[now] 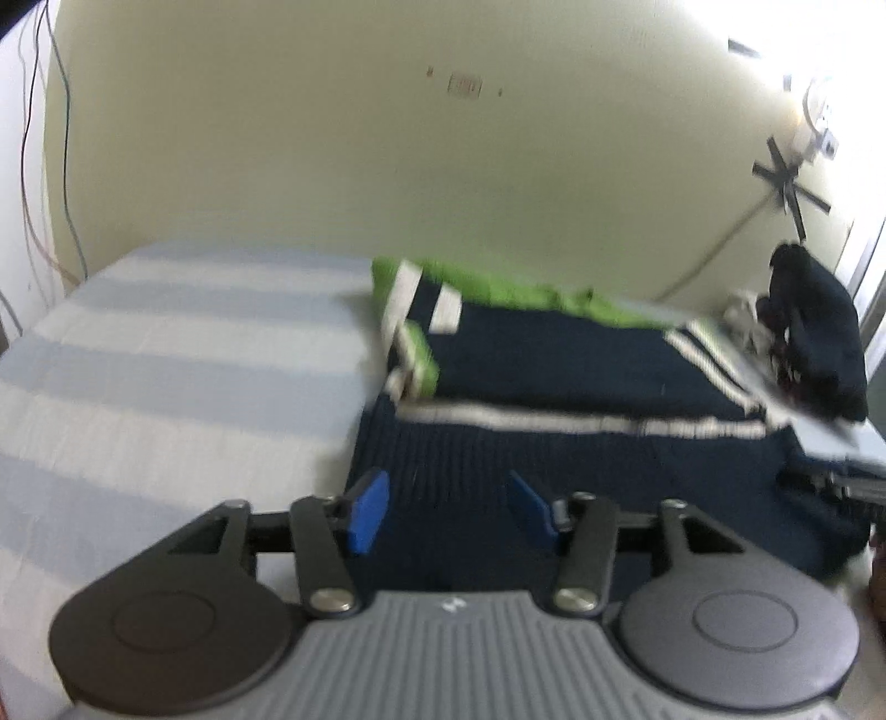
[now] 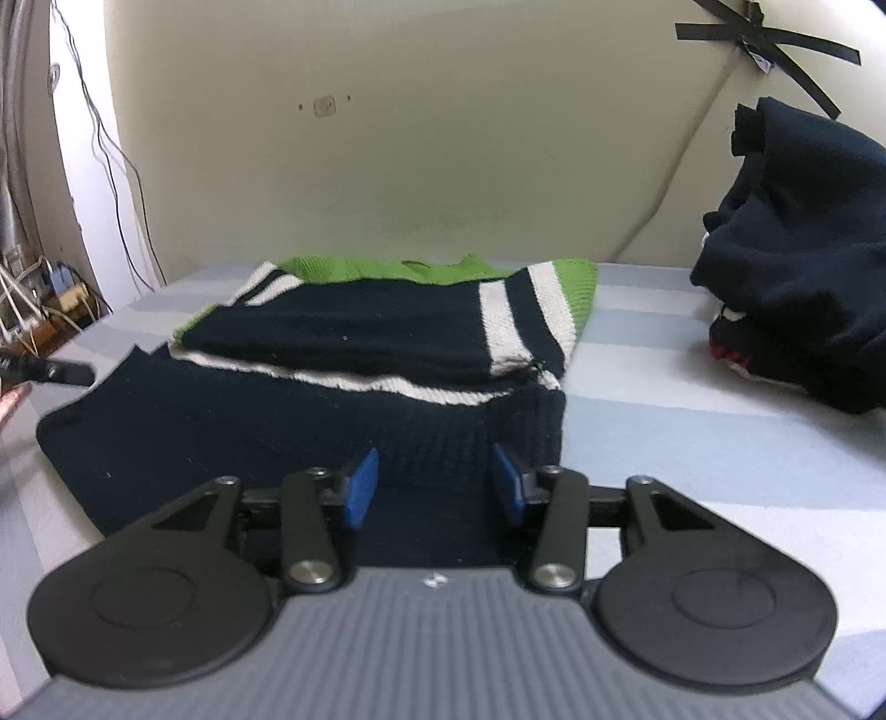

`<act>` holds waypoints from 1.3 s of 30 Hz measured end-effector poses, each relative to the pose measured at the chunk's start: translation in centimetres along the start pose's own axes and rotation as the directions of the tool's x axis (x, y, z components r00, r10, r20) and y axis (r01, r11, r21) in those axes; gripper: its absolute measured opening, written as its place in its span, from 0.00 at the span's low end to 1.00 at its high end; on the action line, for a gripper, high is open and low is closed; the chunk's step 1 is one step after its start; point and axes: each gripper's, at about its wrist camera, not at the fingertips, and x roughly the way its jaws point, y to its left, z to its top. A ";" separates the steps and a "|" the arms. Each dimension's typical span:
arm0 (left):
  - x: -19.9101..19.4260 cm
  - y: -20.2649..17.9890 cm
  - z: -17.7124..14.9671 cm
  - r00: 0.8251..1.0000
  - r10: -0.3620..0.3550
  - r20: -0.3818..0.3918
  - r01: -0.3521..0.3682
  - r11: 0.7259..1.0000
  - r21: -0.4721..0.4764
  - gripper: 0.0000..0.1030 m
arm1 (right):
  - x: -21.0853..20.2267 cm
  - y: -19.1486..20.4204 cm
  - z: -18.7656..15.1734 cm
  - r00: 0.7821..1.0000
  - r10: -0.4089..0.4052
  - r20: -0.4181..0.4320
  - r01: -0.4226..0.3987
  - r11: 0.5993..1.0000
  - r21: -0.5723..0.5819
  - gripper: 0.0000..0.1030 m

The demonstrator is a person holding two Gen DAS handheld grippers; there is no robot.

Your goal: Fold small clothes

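Left wrist view: set just behind the left gripper (image 1: 446,512), looking forward and slightly down along its blue fingers (image 1: 366,518); held low and close over the near left corner of the sweater (image 1: 554,387); the striped bed (image 1: 166,343) is seen to the left; the picture is blurred.

Right wrist view: set just behind the right gripper (image 2: 434,487), faced forward and slightly down; held low and close at the sweater's (image 2: 332,332) near right corner.

Facing: both are turned toward the wall (image 1: 332,138).

Shared: the sweater, the bed (image 2: 692,443), the wall (image 2: 415,138), the dark pile (image 1: 819,343) (image 2: 803,266) and the black tape (image 1: 786,183) (image 2: 775,39).
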 end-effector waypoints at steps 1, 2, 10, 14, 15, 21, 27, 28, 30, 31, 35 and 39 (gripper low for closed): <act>0.5 -0.3 0.4 1.000 0.001 0.010 -0.001 1.000 0.002 0.55 | 0.3 -0.2 -0.1 1.000 0.006 0.001 -0.006 1.000 0.019 0.48; 1.2 -0.6 0.8 1.000 0.001 0.016 -0.001 1.000 0.006 0.57 | 1.0 -0.6 -0.1 1.000 0.014 0.004 -0.014 0.999 0.036 0.48; 5.5 -1.4 -1.0 0.997 0.068 0.024 -0.070 0.995 0.072 0.61 | 0.8 -1.4 -0.1 0.998 0.053 0.022 -0.055 0.993 0.106 0.48; 5.6 -2.0 -1.2 0.996 0.090 0.025 -0.092 0.991 0.095 0.64 | 0.9 -1.6 -0.2 0.998 0.063 0.024 -0.065 0.991 0.113 0.49; 5.7 -2.1 -1.2 0.996 0.087 0.023 -0.089 0.991 0.099 0.67 | 0.9 -1.6 -0.2 0.998 0.063 0.025 -0.065 0.991 0.115 0.49; 6.1 -2.5 -1.3 0.998 0.067 0.001 -0.066 0.990 0.123 0.84 | 0.9 -1.6 -0.2 0.998 0.061 0.027 -0.064 0.991 0.118 0.49; 6.7 -2.8 -1.2 0.999 0.039 -0.033 -0.033 0.989 0.143 1.00 | 0.9 -1.6 -0.2 0.998 0.062 0.028 -0.065 0.991 0.118 0.49; 6.8 -2.9 -1.2 0.998 0.044 -0.034 -0.039 0.988 0.148 1.00 | 0.8 -1.6 -0.2 0.998 0.062 0.028 -0.065 0.991 0.118 0.49; 6.8 -3.0 -1.3 0.998 0.049 -0.034 -0.043 0.988 0.150 1.00 | 0.8 -1.7 -0.3 0.998 0.062 0.029 -0.065 0.991 0.118 0.49; 6.9 -3.0 -1.3 0.998 0.048 -0.034 -0.042 0.988 0.150 1.00 | 0.8 -1.7 -0.3 0.998 0.062 0.029 -0.065 0.991 0.118 0.49; 6.9 -3.2 -1.3 0.998 0.050 -0.033 -0.045 0.987 0.156 1.00 | 0.8 -1.7 -0.3 0.998 0.062 0.029 -0.065 0.991 0.118 0.49; 6.9 -3.2 -1.4 0.998 0.054 -0.031 -0.048 0.986 0.161 1.00 | 0.8 -1.7 -0.3 0.998 0.062 0.029 -0.065 0.991 0.118 0.49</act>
